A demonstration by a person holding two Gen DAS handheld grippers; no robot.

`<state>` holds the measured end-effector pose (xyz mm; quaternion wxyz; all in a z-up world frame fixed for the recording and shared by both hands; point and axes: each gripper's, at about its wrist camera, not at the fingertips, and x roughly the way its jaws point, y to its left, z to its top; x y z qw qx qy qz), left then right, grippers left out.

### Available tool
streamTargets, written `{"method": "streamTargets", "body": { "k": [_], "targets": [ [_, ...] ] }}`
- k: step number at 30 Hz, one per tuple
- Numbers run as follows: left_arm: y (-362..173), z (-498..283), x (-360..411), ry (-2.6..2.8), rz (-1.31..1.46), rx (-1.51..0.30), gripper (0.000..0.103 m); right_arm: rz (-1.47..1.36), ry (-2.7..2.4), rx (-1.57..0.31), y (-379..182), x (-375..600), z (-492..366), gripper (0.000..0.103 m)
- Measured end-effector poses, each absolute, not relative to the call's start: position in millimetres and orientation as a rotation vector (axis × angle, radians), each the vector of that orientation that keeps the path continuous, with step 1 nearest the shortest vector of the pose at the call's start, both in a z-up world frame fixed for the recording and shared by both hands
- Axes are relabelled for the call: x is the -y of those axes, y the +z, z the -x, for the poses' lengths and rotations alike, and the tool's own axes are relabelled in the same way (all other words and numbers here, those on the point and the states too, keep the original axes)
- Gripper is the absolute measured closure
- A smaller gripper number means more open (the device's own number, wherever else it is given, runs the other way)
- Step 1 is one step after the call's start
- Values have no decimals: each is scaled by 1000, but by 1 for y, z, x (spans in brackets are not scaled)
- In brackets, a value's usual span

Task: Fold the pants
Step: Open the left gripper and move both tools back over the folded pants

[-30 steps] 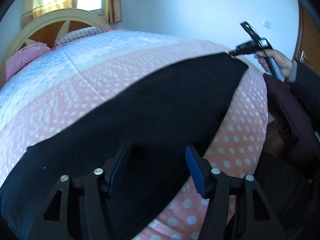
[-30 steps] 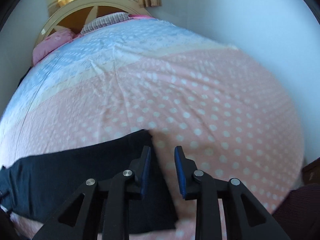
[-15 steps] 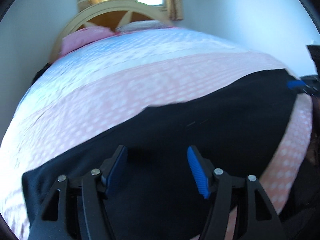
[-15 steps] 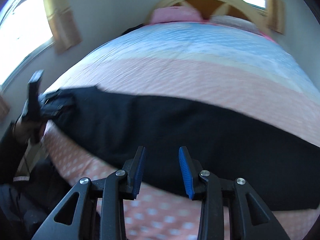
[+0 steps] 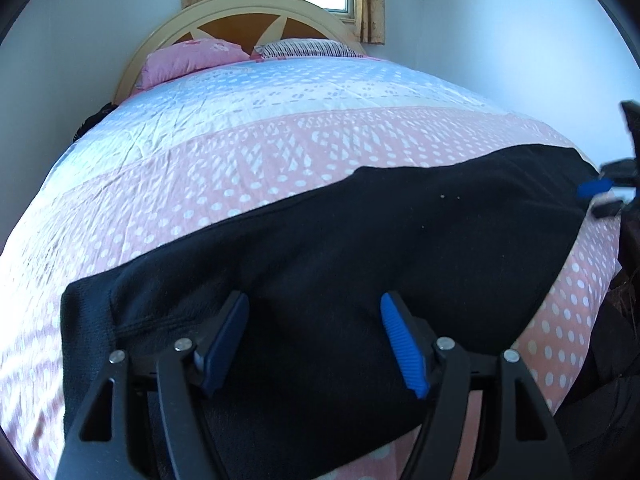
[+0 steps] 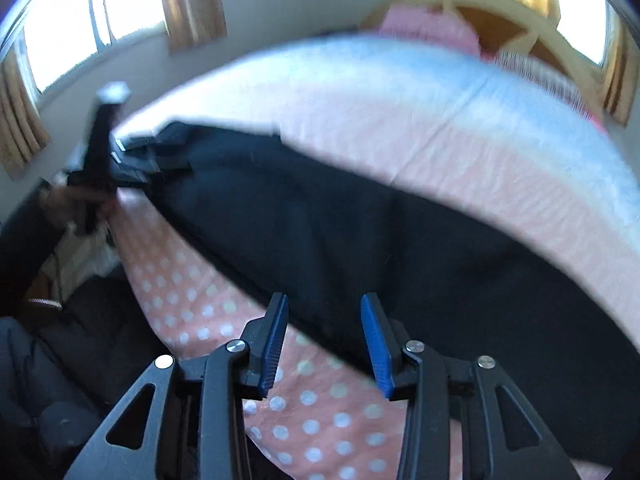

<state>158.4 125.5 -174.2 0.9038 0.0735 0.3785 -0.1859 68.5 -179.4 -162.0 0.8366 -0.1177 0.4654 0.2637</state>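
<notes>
Moved: since a second ago both views have swung round. The left claw [image 5: 314,340] now faces the headboard [image 5: 240,16], and the right claw [image 6: 324,340], which pointed up the bed, now looks along the pants [image 5: 340,248] toward the other claw.
Left claw: wide open, nothing between its pads, hovering over one end of the pants.
Right claw: open at a middling gap, empty, over the near edge of the pants.
Pants: one black pair, laid flat in a long strip across the foot of the quilt [image 5: 240,152], just ahead of and under both claws.
Why so: I judge one claw at each end readies a lengthwise fold.
Count: two claws, two pillows [image 5: 192,58] far ahead.
</notes>
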Motion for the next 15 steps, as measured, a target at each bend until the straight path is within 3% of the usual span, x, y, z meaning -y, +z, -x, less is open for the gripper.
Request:
{"method": "streamTargets", "body": {
  "k": [6,11,15],
  "targets": [
    [-170,-149,-140,-389,-175,-775,29,297,591,-1059,-165,169,-63,59],
    [-167,-155,-173,-281,-164,-747,26,215,647,-962,-142,147,-76,58],
    [-171,-159,-195,-258,-115,-754,26,187,693,-983,-158,116,-89,59]
  ]
}}
